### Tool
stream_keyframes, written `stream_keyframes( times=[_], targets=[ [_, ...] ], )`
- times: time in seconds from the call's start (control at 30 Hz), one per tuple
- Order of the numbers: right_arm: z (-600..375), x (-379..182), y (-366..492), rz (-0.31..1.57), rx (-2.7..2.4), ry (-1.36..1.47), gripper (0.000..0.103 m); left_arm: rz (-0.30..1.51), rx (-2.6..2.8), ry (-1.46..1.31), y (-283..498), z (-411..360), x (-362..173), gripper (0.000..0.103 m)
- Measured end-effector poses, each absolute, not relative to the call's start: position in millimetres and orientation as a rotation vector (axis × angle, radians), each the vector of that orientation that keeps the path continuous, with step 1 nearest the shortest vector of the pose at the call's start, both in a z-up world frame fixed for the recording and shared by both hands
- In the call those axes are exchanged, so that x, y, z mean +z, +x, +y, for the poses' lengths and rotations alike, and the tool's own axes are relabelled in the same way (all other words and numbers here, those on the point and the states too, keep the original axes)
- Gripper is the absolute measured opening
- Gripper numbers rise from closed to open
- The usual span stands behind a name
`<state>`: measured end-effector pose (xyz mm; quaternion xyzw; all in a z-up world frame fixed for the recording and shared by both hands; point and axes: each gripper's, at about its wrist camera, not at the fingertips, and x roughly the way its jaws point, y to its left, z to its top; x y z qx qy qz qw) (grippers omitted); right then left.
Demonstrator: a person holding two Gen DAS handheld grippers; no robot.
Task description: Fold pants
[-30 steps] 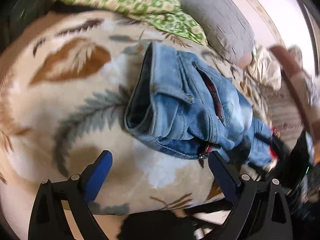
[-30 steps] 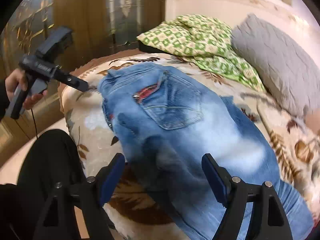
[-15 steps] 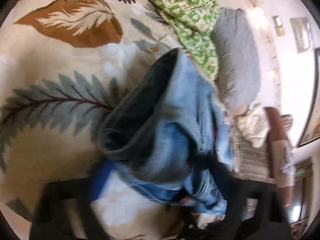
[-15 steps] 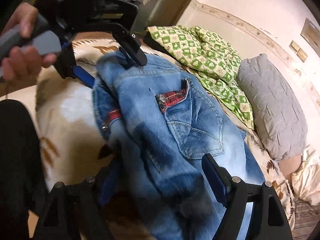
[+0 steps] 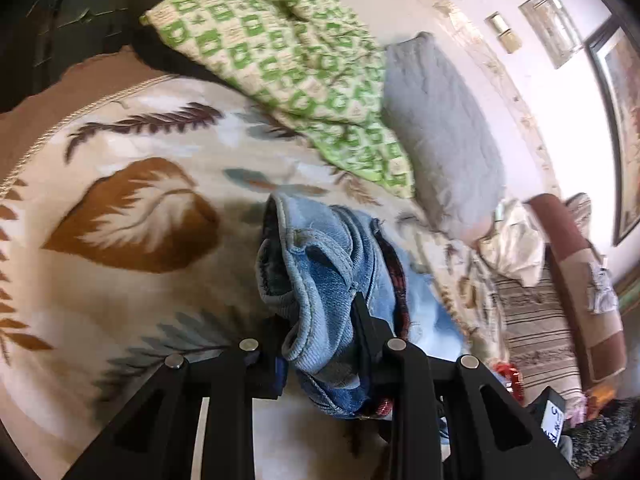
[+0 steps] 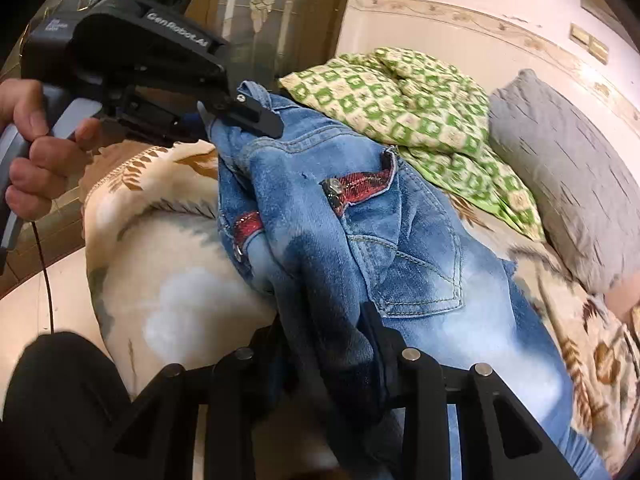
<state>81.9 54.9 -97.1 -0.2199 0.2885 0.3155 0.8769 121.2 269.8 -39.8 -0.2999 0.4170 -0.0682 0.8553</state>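
Observation:
Blue jeans with red plaid pocket trim lie on the leaf-patterned blanket. My left gripper is shut on the bunched waistband and holds it off the bed; it also shows in the right wrist view, clamped on the top edge of the jeans. My right gripper is shut on a fold of the jeans near the back pocket. The legs run off to the lower right.
A green patterned quilt and a grey pillow lie at the far side of the bed. A brown chair with clothes stands to the right. The person's dark-trousered leg is at the bed's near edge.
Both grippers went from open to shut on the jeans. The left one moved in onto the waistband and raised it; the right one closed on the fabric near the back pocket.

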Motion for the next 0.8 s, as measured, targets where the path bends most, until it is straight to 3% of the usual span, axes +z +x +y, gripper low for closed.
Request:
stream_keyframes(
  times=[0.07,0.1,0.13,0.17,0.2,0.33,0.4,0.47,0.57,0.63,0.8],
  targets=[
    [71,-110,83,0.658,0.646,-0.492,0.042,0.967,-0.094,-0.573,122,273,-61,0.033],
    [76,-119,85,0.696,0.641,-0.51,0.062,1.001,-0.076,-0.542,125,269,-70,0.044],
    [79,-130,86,0.733,0.633,-0.532,0.072,1.05,-0.057,-0.494,127,265,-83,0.05],
    [78,-134,83,0.727,0.615,-0.539,0.074,1.069,-0.03,-0.468,125,266,-90,0.068],
    [73,-133,78,0.693,0.603,-0.529,0.079,1.05,-0.023,-0.472,120,268,-90,0.075],
    [38,-117,64,0.674,0.596,-0.478,0.086,0.98,-0.007,-0.388,104,267,-59,0.086],
    [9,-108,58,0.67,0.557,-0.436,0.087,0.936,-0.015,-0.258,99,249,-33,0.097],
    [-20,-100,53,0.674,0.518,-0.379,0.087,0.9,-0.048,-0.176,96,234,-17,0.103],
    [-74,-89,44,0.689,0.427,-0.27,0.089,0.918,-0.124,-0.092,108,189,1,0.103],
    [-114,-82,34,0.697,0.349,-0.177,0.096,0.929,-0.19,-0.035,117,155,5,0.103],
    [-207,-82,14,0.748,0.141,0.075,0.098,0.923,-0.369,0.138,137,58,7,0.103]
  ],
)
